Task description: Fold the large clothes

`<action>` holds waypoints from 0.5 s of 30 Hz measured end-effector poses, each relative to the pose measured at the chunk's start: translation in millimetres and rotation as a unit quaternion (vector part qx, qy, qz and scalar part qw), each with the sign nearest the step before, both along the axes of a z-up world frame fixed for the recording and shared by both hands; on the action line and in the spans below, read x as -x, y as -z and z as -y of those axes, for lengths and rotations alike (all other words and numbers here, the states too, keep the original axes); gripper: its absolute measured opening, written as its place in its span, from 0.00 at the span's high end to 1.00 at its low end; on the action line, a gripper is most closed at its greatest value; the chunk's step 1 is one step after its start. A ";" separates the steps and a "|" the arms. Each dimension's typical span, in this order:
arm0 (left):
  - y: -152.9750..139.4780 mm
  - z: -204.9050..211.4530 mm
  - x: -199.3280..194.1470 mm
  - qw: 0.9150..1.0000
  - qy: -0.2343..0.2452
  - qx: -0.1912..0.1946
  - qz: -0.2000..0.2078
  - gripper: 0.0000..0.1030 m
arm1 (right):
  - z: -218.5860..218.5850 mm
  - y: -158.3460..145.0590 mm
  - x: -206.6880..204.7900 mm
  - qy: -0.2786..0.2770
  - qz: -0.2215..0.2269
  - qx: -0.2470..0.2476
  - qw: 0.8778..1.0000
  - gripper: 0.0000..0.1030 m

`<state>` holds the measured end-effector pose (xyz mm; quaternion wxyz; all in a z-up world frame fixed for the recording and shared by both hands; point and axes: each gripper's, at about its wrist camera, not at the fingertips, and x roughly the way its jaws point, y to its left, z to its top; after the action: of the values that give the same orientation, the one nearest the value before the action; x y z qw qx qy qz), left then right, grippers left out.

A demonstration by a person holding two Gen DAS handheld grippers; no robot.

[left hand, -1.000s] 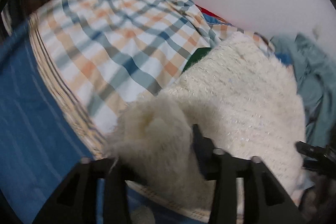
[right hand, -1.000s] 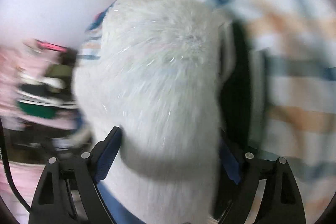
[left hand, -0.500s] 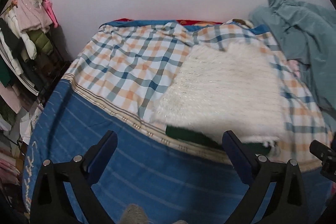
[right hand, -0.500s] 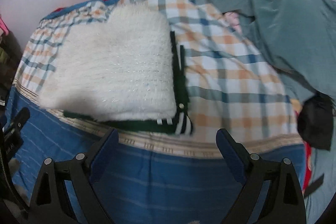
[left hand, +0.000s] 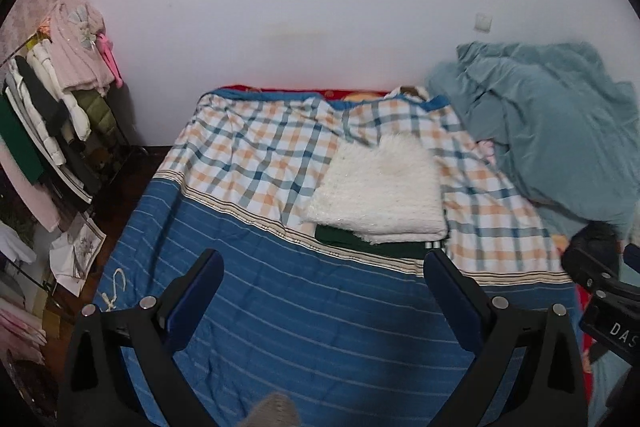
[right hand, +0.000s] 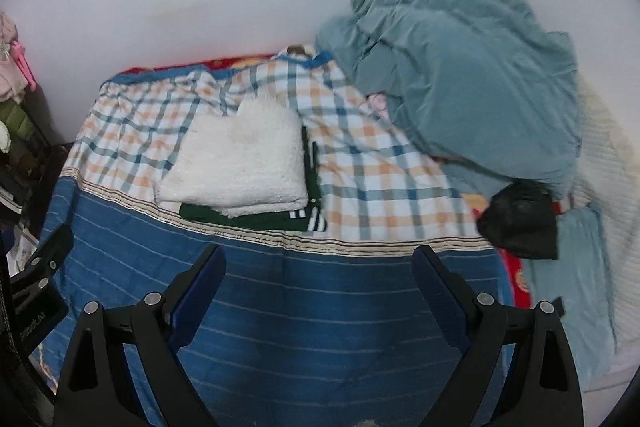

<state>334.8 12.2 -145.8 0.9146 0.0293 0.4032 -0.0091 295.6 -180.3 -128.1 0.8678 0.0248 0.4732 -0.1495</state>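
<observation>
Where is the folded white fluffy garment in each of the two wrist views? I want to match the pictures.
Left wrist view: the white fluffy garment lies right of centre, on the checked sheet, above the right finger.
Right wrist view: the white fluffy garment lies left of centre, above the left finger.
Shared landmark: the dark green garment under it, showing along its near edge in both views.
</observation>
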 end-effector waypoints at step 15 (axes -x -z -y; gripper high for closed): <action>-104.5 -12.4 109.8 0.999 0.002 0.005 0.037 0.01 | -16.4 -173.8 157.4 -0.014 0.070 0.015 0.997 0.07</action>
<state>225.0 24.6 -41.2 0.9291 0.0258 0.3688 -0.0115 138.2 -163.9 45.7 0.9012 0.0160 0.4091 -0.1422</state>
